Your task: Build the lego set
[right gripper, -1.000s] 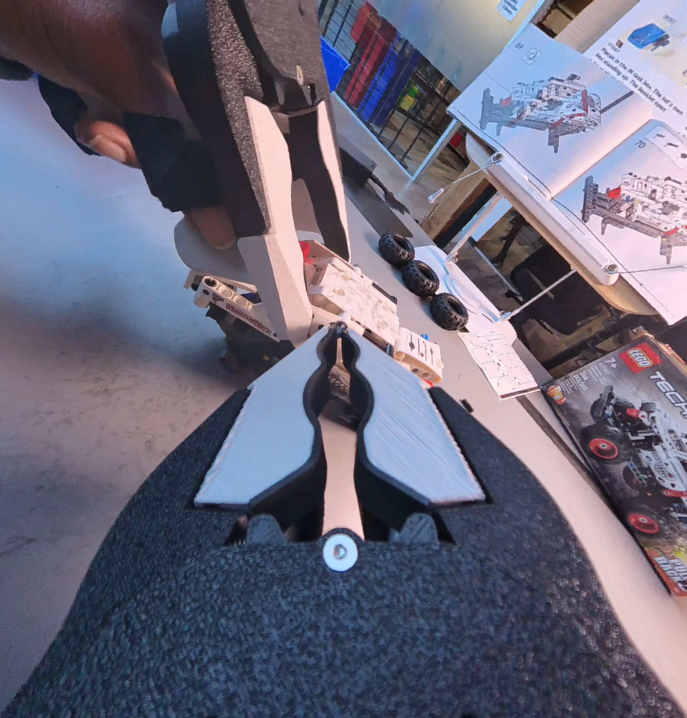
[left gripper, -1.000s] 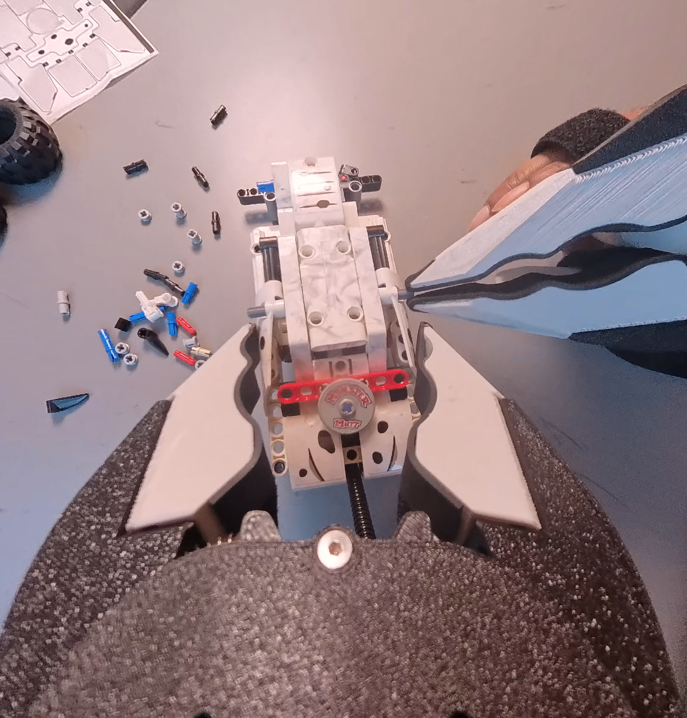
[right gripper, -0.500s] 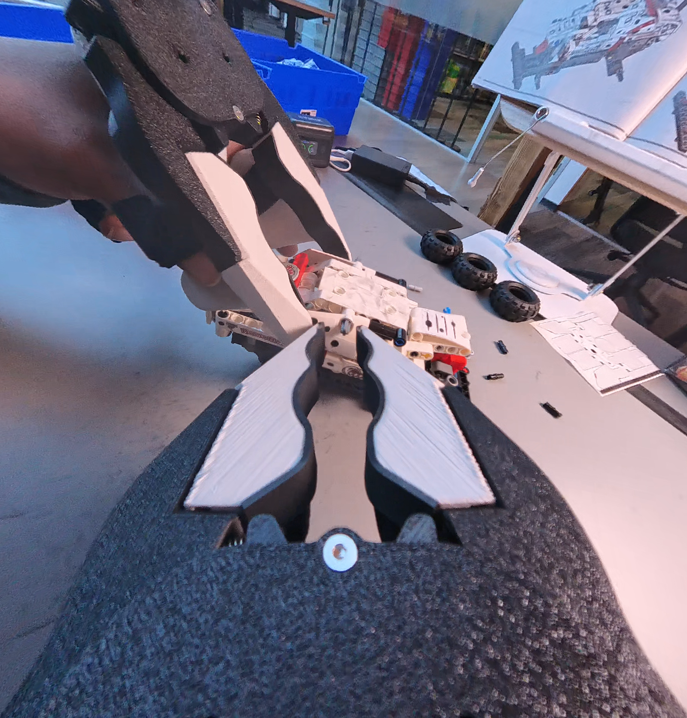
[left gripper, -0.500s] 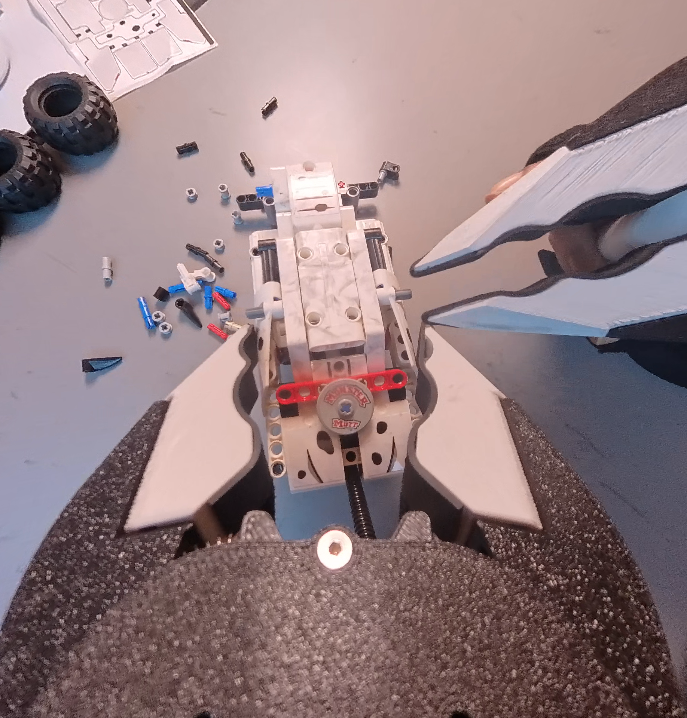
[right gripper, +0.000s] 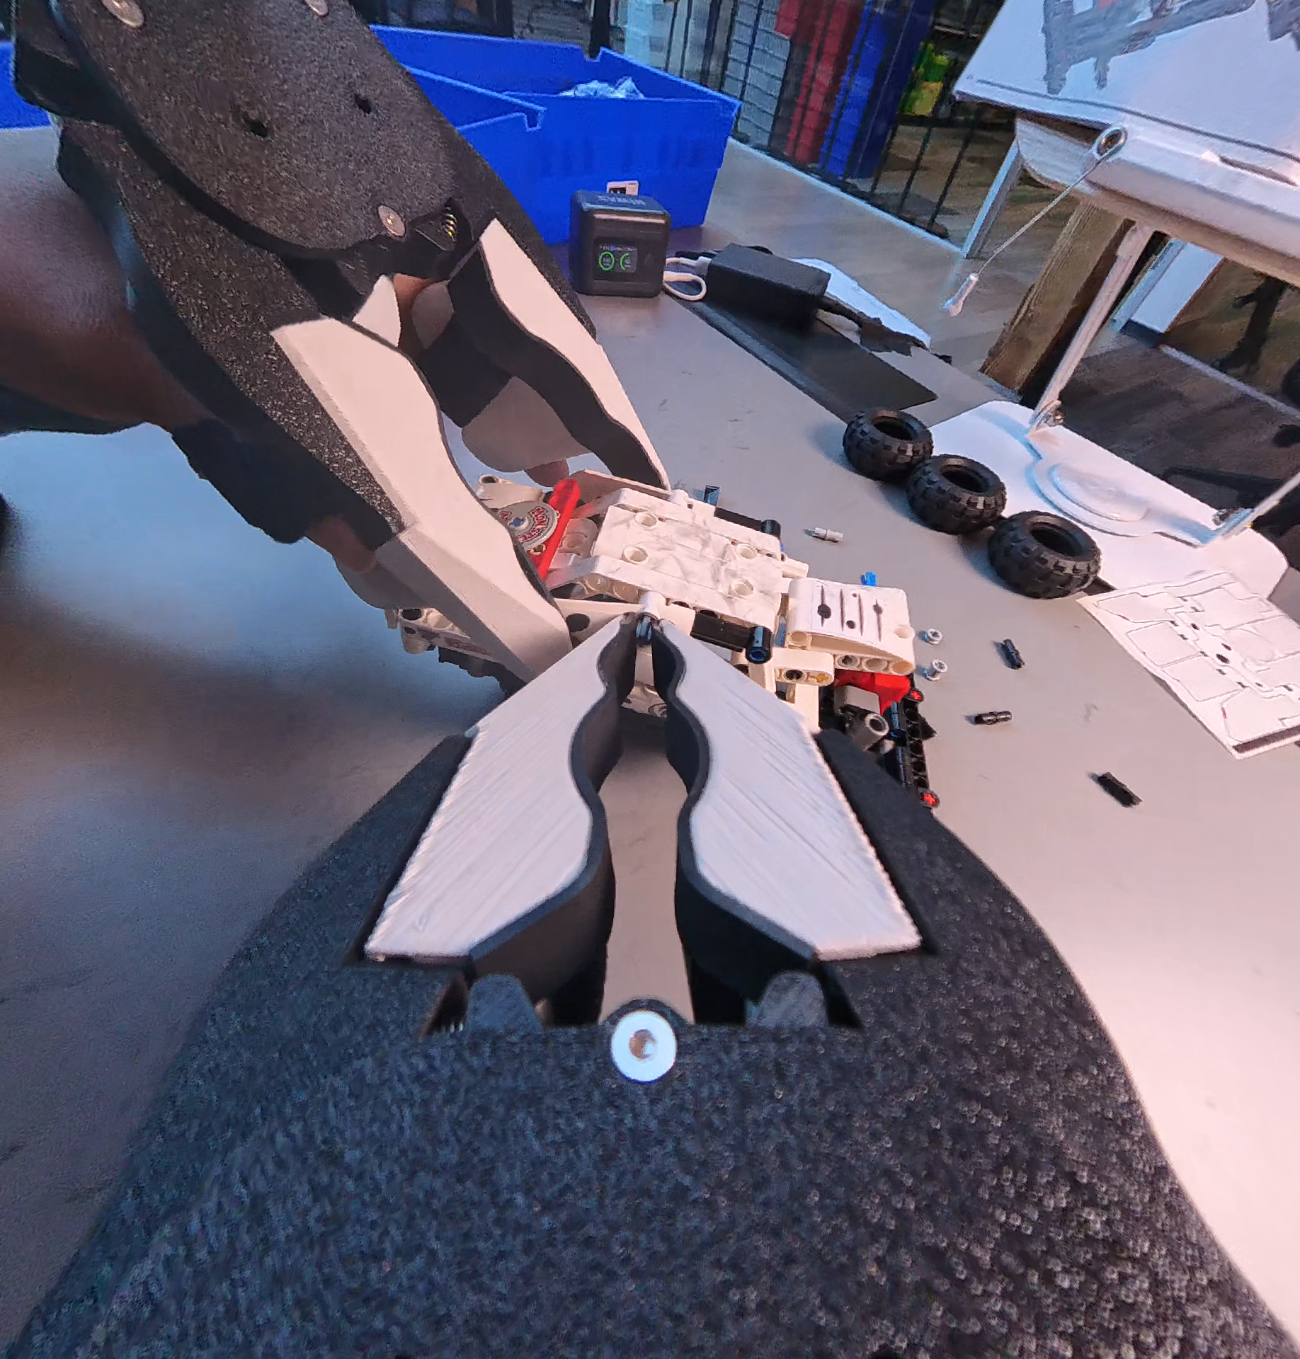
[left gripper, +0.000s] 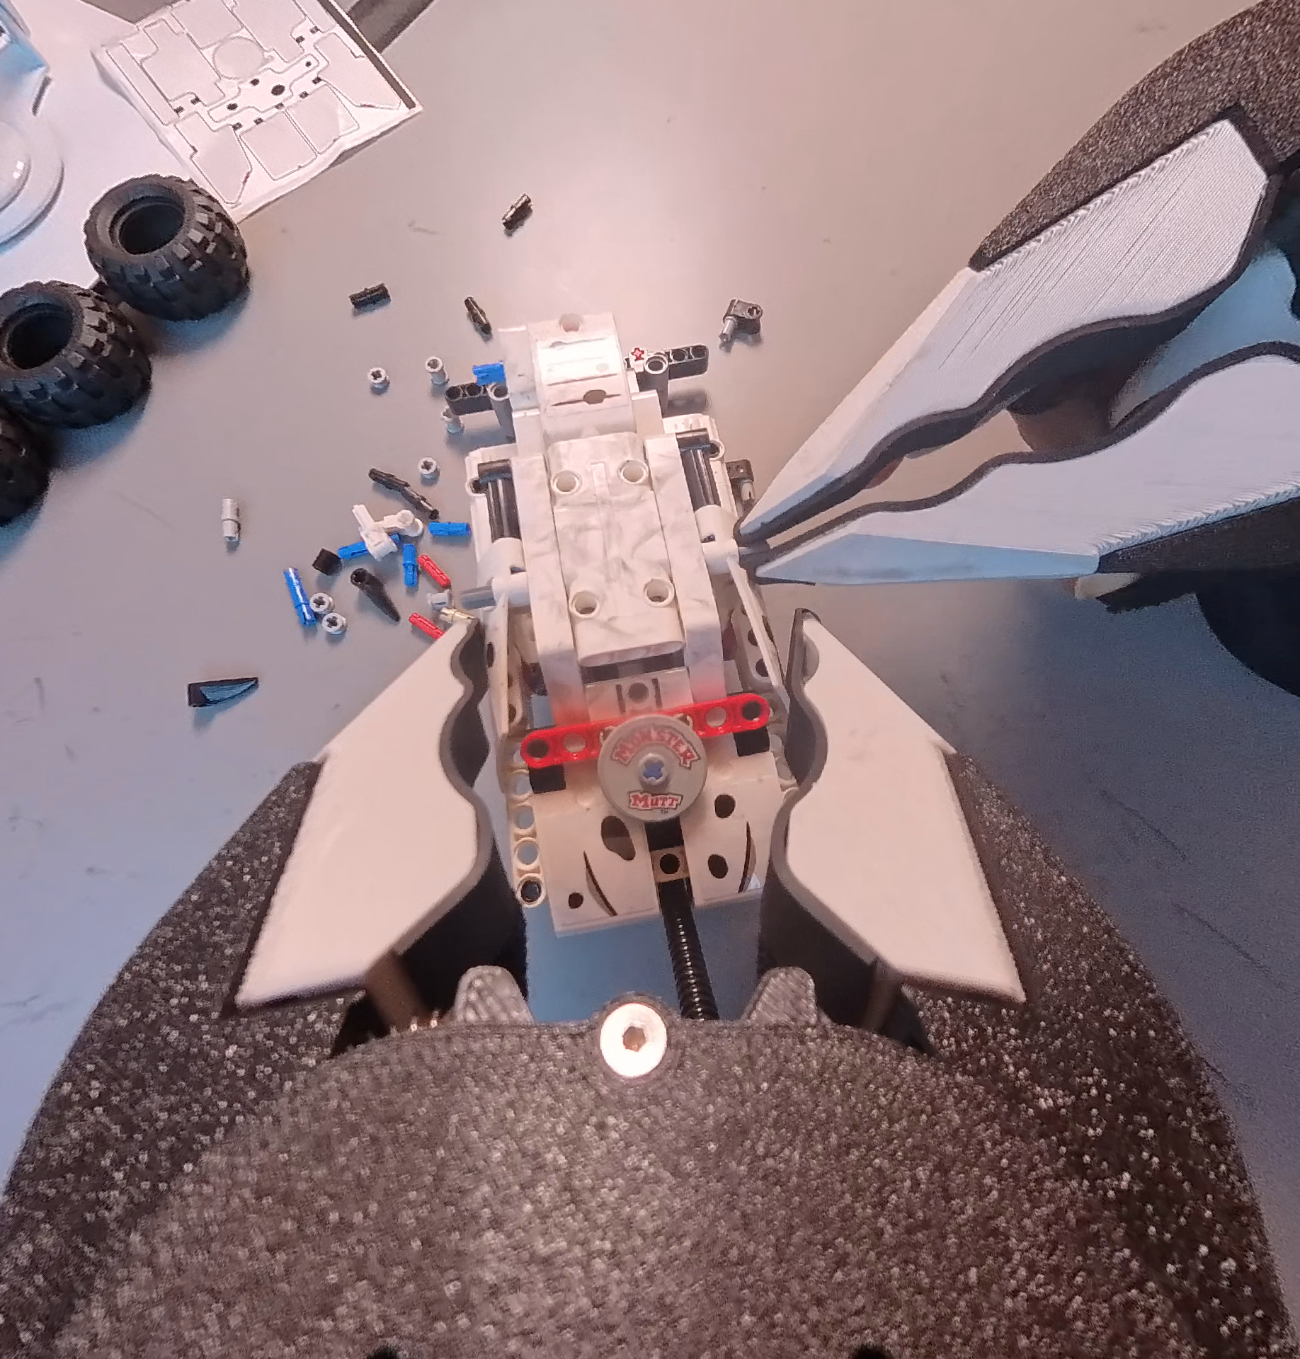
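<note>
The white marbled lego truck body (left gripper: 617,529) with a red beam and a round badge lies on the grey table. My left gripper (left gripper: 636,632) is shut on its rear end, one finger on each side. In the right wrist view the truck body (right gripper: 691,551) sits ahead, with the left gripper (right gripper: 606,566) reaching in from the upper left. My right gripper (right gripper: 640,632) is pinched on the end of a thin axle (right gripper: 643,623) sticking out of the body's side. In the left wrist view the right gripper (left gripper: 743,540) comes in from the right.
Three black tyres (left gripper: 165,250) (right gripper: 956,493) and a sticker sheet (left gripper: 257,110) lie at the far left. Several small loose pins and bushes (left gripper: 382,544) are scattered left of the truck. A blue bin (right gripper: 559,125), a black power pack (right gripper: 617,243) and a booklet stand (right gripper: 1184,81) stand beyond. The tips of both grippers are at nearly the same place.
Half a second ago my right gripper was open and slightly back from the truck. It has now closed on the axle end again. My left gripper keeps its hold.
</note>
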{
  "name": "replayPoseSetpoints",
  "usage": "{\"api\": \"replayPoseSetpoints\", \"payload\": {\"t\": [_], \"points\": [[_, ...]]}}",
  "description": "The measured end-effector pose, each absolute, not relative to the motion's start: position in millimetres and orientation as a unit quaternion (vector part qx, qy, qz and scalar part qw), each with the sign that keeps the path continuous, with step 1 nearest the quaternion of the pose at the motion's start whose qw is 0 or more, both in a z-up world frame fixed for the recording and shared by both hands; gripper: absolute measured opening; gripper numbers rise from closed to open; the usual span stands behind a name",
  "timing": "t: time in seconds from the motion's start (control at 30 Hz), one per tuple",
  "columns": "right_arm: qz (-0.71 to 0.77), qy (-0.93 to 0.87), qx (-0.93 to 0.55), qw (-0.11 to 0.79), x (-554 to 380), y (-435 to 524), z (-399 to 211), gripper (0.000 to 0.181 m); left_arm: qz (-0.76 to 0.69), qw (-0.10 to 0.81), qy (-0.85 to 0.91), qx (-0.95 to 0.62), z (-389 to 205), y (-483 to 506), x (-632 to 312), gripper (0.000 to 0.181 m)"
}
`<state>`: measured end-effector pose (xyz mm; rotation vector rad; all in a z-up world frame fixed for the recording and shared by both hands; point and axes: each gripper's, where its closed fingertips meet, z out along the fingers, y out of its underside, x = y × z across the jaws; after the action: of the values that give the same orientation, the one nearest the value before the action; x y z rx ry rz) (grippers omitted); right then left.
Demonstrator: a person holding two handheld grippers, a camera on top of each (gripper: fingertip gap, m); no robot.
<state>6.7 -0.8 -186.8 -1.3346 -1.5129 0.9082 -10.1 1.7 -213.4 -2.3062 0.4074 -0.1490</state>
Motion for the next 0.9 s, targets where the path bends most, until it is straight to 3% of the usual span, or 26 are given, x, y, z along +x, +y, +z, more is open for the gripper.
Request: {"api": "replayPoseSetpoints", "payload": {"t": [0.73,0.9], "points": [[0.4,-0.568,-0.56,0.452,7,10,-186,0.0,-0.089,0.416,0.13,-0.896,-211,8,-15,0.08],[0.405,-0.585,-0.55,0.438,8,5,-187,0.016,-0.09,0.419,0.13,-0.894,-211,8,-14,0.08]]}}
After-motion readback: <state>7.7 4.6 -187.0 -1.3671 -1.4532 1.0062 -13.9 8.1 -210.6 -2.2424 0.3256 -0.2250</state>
